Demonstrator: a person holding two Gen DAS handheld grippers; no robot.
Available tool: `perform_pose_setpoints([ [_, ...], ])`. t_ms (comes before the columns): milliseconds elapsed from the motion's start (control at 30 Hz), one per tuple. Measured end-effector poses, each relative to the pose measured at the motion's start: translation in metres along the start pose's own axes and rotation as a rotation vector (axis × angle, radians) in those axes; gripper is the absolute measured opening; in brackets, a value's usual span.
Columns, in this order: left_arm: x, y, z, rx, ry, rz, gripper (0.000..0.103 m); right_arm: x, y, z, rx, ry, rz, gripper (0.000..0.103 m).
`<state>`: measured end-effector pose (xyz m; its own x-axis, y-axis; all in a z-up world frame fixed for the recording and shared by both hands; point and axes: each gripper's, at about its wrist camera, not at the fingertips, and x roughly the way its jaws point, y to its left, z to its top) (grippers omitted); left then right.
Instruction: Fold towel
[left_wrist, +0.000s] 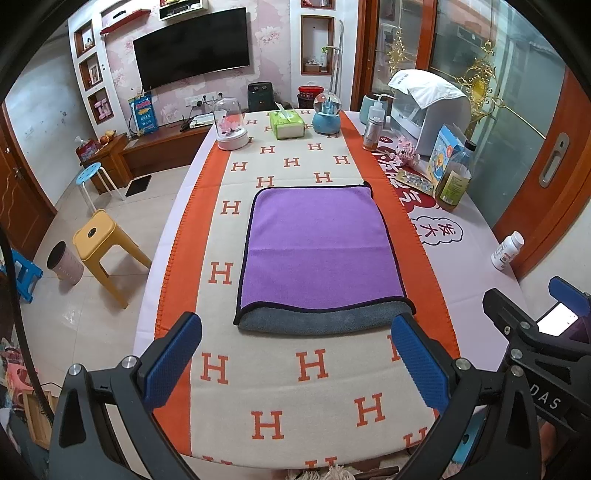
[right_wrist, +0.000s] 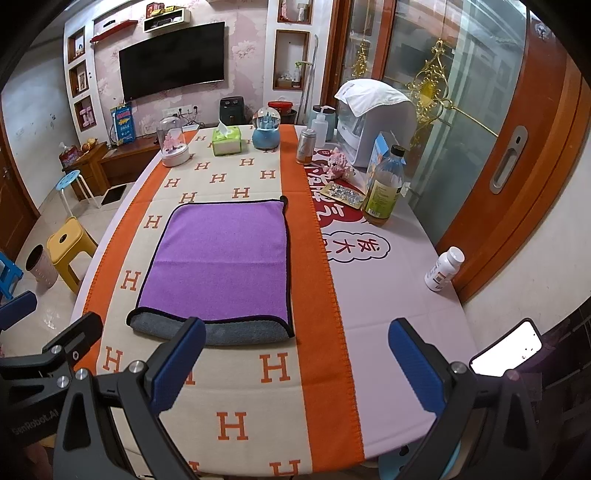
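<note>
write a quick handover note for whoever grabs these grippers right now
Left gripper: open, empty, above the table's near edge.
Right gripper: open, empty, to the right of the left one.
Purple towel: lies flat on the H-pattern table runner, touched by neither gripper. It looks folded once already, its grey underside showing along the near edge.
Left: probably another fold, if a smaller towel is wanted.
</note>
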<state>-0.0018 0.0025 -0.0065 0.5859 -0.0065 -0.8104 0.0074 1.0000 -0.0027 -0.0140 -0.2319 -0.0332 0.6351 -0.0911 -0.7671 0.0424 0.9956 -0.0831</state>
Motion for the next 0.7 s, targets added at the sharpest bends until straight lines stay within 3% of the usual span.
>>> perform_pose_setpoints([
  [700, -0.002, 0.009, 0.002, 0.018, -0.001, -0.016, 0.102, -0.007, 0.015, -0.006, 0.028, -0.008, -0.007, 0.1],
])
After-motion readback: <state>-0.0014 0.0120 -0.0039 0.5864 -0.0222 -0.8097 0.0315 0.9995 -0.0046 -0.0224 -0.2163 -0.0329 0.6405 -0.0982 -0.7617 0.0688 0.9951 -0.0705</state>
